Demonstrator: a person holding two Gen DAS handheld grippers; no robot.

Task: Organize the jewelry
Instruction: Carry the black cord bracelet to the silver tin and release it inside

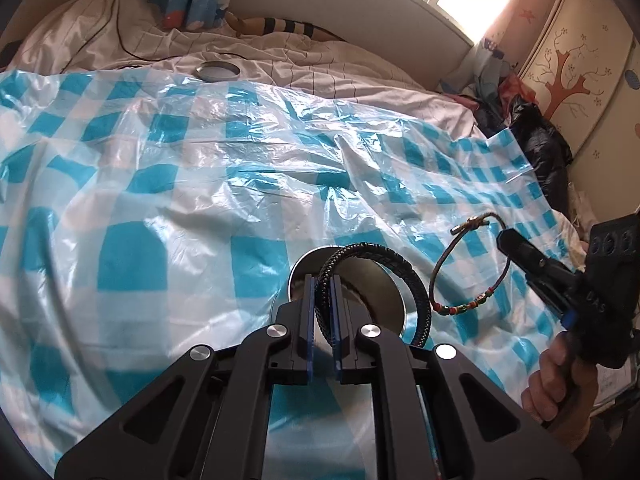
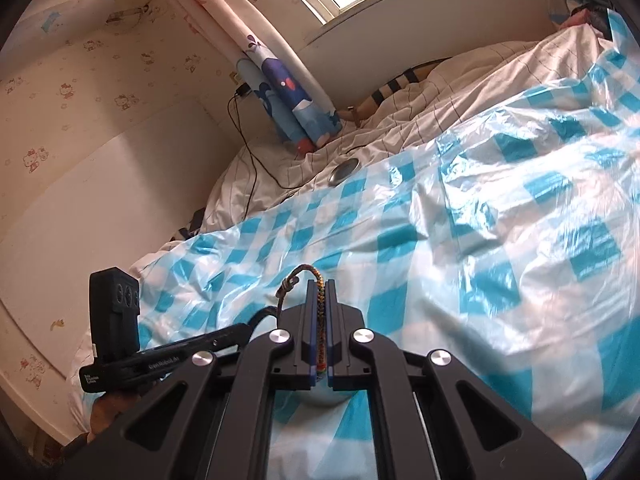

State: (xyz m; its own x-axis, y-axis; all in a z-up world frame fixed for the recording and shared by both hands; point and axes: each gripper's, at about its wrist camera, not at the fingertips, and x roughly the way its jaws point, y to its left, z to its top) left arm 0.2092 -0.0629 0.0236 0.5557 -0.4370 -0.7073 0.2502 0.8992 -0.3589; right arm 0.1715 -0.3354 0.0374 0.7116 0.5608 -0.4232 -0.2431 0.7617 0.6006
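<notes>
My left gripper (image 1: 324,280) is shut on a black braided bracelet (image 1: 384,258) and holds it over a round metal tin (image 1: 384,304) on the blue checked plastic sheet (image 1: 200,184). My right gripper (image 2: 321,284) is shut on a thin cord bracelet with coloured beads (image 2: 318,280). In the left wrist view that cord bracelet (image 1: 452,256) hangs from the right gripper (image 1: 506,240), just right of the tin. The left gripper (image 2: 240,330) shows low at the left of the right wrist view.
A round metal lid (image 1: 218,71) lies on the white bedding beyond the sheet's far edge; it also shows in the right wrist view (image 2: 345,170). A black cable (image 1: 116,20) runs over the pillow. Dark clothes (image 1: 544,148) pile at the bed's right side by a cabinet.
</notes>
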